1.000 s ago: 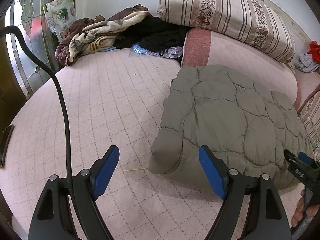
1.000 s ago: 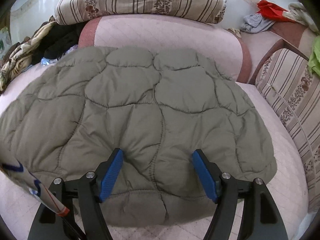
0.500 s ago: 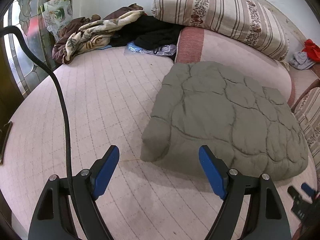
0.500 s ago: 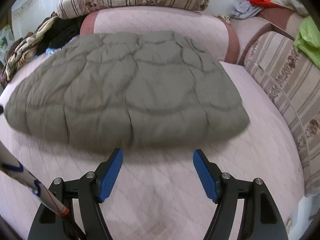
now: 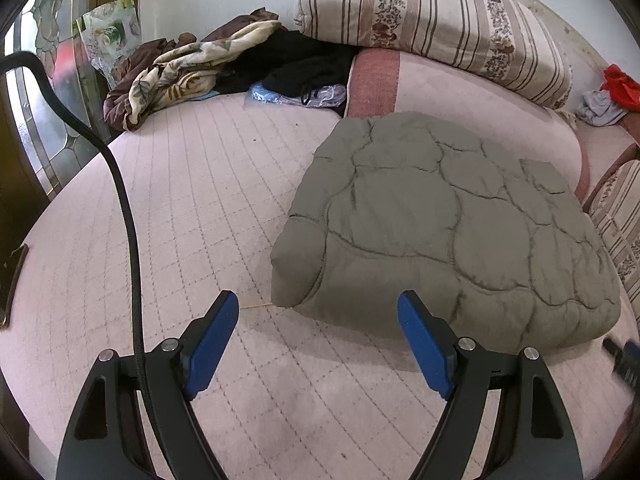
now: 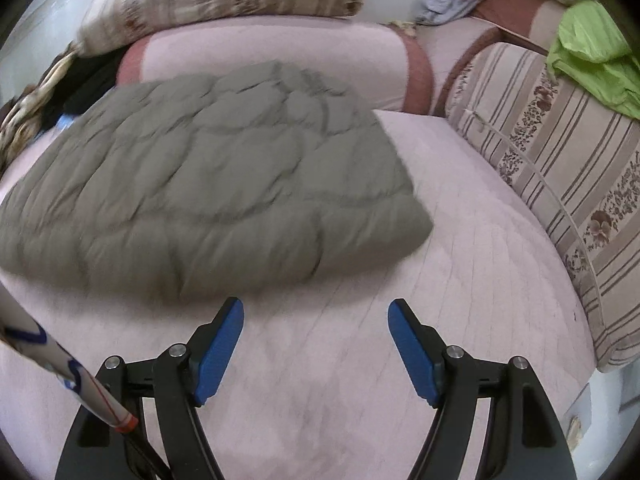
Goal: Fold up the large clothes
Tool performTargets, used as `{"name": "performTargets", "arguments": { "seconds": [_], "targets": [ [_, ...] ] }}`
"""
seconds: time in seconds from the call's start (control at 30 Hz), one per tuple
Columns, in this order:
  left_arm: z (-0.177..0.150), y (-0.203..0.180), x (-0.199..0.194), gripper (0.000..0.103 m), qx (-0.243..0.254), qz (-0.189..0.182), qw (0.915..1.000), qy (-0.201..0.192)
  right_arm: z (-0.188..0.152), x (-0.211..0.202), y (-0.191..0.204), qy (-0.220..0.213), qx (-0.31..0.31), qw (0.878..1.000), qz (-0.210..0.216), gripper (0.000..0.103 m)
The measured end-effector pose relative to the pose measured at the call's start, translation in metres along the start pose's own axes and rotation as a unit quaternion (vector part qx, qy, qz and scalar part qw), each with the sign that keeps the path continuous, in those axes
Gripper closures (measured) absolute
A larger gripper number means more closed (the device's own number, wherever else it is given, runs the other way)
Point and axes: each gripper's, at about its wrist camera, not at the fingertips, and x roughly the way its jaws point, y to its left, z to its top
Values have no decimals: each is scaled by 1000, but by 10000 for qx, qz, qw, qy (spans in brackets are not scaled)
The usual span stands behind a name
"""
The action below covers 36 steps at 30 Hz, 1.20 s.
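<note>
- Since the grey-green quilted garment (image 5: 448, 232) looks thickly padded, I judge it light for its bulk, soft and springy, with a smooth shell that may slip between flat pads; it is likely to puff back open unless pressed down.
- It lies as a folded, roughly square bundle on the pink quilted bed (image 5: 192, 208), its far edge close to the pink bolster (image 5: 460, 92) under the striped pillow (image 5: 432, 20).
- The best hold, to my eye, is the thick near edge or a corner, such as the rounded corner nearest the left tool (image 5: 318, 344), where several layers can be pinched together.
- The left tool hangs just short of that corner, its jaws wide with nothing between them.
- The right tool (image 6: 316, 340) is over bare bed near the bundle's other near corner, also wide apart and empty; this view is blurred.
- Around it: a heap of blankets and dark clothes (image 5: 224, 68) at the far left, well apart; a striped cushion (image 6: 560, 184) just beside the bundle's right side, which could crowd a fold that way; a black cable (image 5: 124, 216) trailing across the left view.
</note>
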Motion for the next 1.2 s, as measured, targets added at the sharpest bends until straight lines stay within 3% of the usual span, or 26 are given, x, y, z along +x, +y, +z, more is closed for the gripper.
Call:
{"name": "performTargets", "arguments": {
  "seconds": [0.07, 0.17, 0.3, 0.4, 0.5, 0.6, 0.67, 0.77, 0.83, 0.87, 0.97, 1.07, 1.2],
  "targets": [
    [6, 4, 8, 22, -62, -101, 9999, 80, 22, 13, -9, -4, 286, 9996, -41, 24],
    [24, 19, 23, 22, -339, -448, 9981, 246, 53, 16, -31, -127, 872, 9958, 238, 23],
    [53, 39, 53, 22, -687, -1039, 9910, 486, 90, 27, -54, -139, 999, 9943, 336, 7],
    [70, 47, 84, 22, -824, -1642, 9793, 845, 113, 58, -71, 215, 909, 9943, 512, 4],
    [86, 38, 112, 21, -489, -2003, 9729, 1047, 127, 99, -85, 744, 938, 9889, 876, 4],
    [95, 27, 147, 17, -275, -2503, 9564, 1480, 136, 149, -93, 1232, 1164, 9762, 1353, 1],
    [97, 21, 173, 8, -267, -3029, 9332, 1916, 138, 171, -95, 1381, 1309, 9670, 1694, 0],
    [99, 18, 195, 0, -263, -3384, 9138, 2230, 142, 209, -98, 1742, 1680, 9320, 2698, 0],
    [98, 15, 204, 0, -280, -3499, 9070, 2325, 142, 228, -95, 1924, 1801, 9091, 3227, 0],
    [98, 12, 207, 0, -298, -3528, 9056, 2334, 142, 239, -92, 1974, 1837, 8986, 3460, 0],
    [98, 6, 206, 0, -437, -3495, 9091, 2227, 148, 248, -78, 1860, 1601, 8941, 3747, 0],
    [94, 2, 198, 1, -502, -3350, 9191, 2013, 152, 251, -69, 1889, 1630, 8879, 3864, 1],
    [94, 5, 166, 39, -549, -3119, 9339, 1661, 152, 229, -72, 1741, 1814, 8824, 3978, 45]
  ]
}}
